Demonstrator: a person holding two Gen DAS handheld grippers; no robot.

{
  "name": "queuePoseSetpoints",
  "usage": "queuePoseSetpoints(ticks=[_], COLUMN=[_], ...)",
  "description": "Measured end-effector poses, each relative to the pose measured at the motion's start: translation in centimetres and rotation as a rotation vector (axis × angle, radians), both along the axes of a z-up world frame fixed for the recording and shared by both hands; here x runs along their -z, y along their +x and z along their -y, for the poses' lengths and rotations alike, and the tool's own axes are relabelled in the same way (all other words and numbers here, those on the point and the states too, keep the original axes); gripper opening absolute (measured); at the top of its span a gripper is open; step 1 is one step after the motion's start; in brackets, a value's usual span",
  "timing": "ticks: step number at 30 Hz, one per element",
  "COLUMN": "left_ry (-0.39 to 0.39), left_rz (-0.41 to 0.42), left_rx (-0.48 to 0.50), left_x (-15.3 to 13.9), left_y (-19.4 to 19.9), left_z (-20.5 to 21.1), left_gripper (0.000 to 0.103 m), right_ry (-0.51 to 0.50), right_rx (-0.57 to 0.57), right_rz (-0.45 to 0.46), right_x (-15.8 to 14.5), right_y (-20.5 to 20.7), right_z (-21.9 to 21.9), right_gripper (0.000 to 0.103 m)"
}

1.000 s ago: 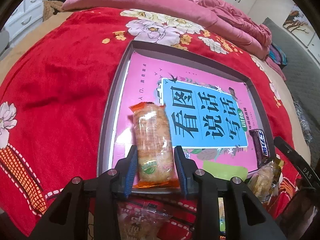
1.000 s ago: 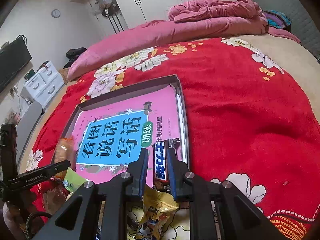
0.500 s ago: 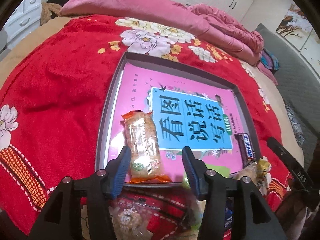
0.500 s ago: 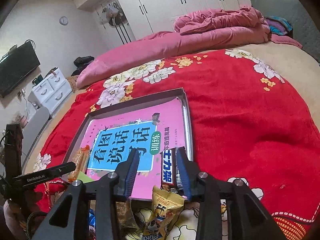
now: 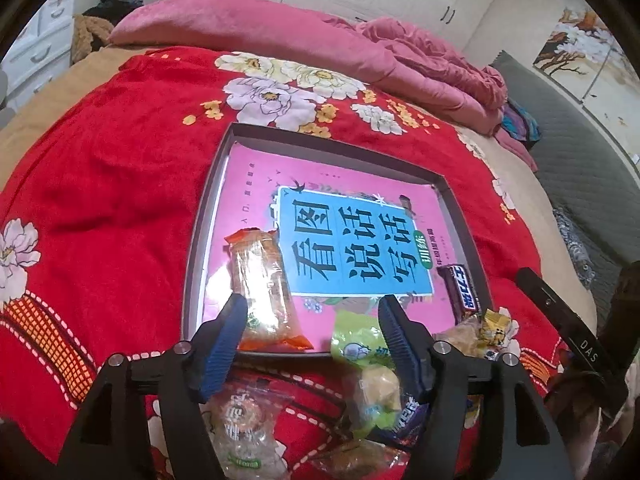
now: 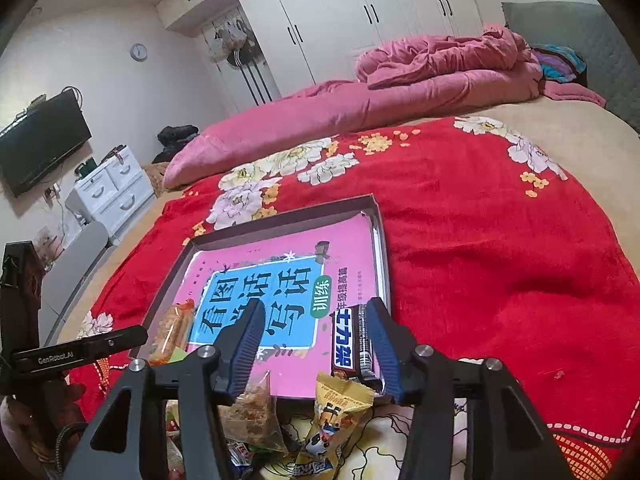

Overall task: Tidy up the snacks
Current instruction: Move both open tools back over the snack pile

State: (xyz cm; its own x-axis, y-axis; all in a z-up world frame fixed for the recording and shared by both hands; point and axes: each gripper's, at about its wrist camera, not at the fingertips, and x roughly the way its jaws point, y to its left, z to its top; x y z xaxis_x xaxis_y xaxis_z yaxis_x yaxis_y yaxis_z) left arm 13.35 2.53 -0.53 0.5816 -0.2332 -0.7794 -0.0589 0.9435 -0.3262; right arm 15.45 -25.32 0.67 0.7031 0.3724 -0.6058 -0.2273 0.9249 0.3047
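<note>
Blue-padded claws (image 5: 312, 328) newly spread, snacks (image 5: 262, 280) released

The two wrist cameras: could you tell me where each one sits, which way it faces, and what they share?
Left wrist: on the left gripper, angled down at the tray; its open jaws and the other gripper's arm show.
Right wrist: on the right gripper, facing tray, bed, wardrobes; open jaws show.
Shared: tray, pink book, orange snack pack, chocolate bar, red blanket.
</note>
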Motion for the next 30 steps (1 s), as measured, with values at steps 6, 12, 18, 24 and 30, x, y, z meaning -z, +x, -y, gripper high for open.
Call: queuePoseSetpoints(ticks=[6,12,18,24,30], left_ry=[-0.007,-0.016,-0.018,-0.013,-0.007], left_rz=[0.001,-0.010,-0.023,-0.028,-0.032], left_rx=[0.017,0.034,0.051,0.068,0.088], left_x=[-0.4,-0.3,-0.1,-0.1,-0.2], left_y=[-0.5,-0.8,-1.4,-1.8,-2.1], left_z=[0.4,0.7,1.1,1.7,2.2], left_gripper=[0.074,0.074,0.074,0.074,0.074], right_ry=[0.007,0.016,0.012,0.008,0.003], right_rx=[-0.004,-0.012,-0.032,-0.047,-0.060], right_rz=[0.021,0.042,0.046,0.051,0.047], right_x=[-0.4,-0.9,-1.0,-1.2,-1.2], right_y=[-0.6,-1.2,-1.9,-2.5,-3.1], right_z=[0.1,0.0,-0.4,-0.8,-1.1], right_gripper=[0.061,0.064,0.065,0.068,0.069])
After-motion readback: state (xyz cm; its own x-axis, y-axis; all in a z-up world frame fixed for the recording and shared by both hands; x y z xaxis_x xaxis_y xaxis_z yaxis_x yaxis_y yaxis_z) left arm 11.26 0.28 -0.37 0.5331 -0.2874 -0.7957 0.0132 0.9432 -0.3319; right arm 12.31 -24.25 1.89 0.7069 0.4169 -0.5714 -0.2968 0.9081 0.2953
